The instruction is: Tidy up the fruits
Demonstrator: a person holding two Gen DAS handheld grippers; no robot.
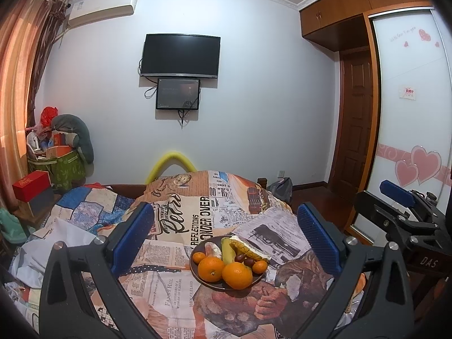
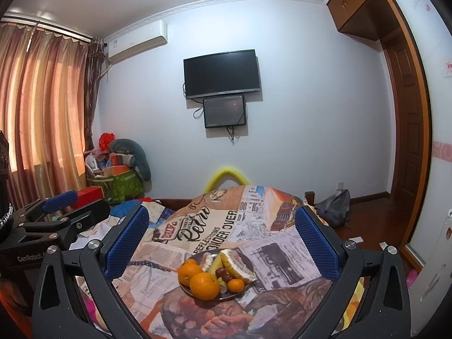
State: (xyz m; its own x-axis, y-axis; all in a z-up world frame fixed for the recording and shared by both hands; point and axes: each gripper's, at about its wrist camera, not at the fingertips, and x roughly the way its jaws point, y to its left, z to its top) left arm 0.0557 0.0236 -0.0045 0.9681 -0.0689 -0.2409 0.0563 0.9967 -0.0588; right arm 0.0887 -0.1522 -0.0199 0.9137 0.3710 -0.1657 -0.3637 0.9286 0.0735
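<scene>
A dark plate [image 1: 195, 268] of fruit rests on the newspaper-print cloth [image 1: 180, 214]. On it lie two big oranges [image 1: 236, 275], small tangerines [image 1: 260, 266], a green piece [image 1: 227, 250], dark grapes [image 1: 243, 259] and a pomelo wedge [image 1: 247, 248]. My left gripper [image 1: 226, 234] hangs open above and in front of the plate, nothing between its blue pads [image 1: 132, 237]. In the right wrist view the same plate [image 2: 238, 296] with oranges [image 2: 204, 286] lies between the open fingers of my right gripper [image 2: 223, 243]. Each gripper shows at the edge of the other's view.
Patterned bedding [image 1: 84, 212] spreads to the left. A red box [image 1: 31, 186] and a green bag of clutter [image 1: 66, 166] stand by the curtains. A TV [image 1: 180, 56] hangs on the far wall. A grey backpack [image 2: 334, 207] lies on the wooden floor at right.
</scene>
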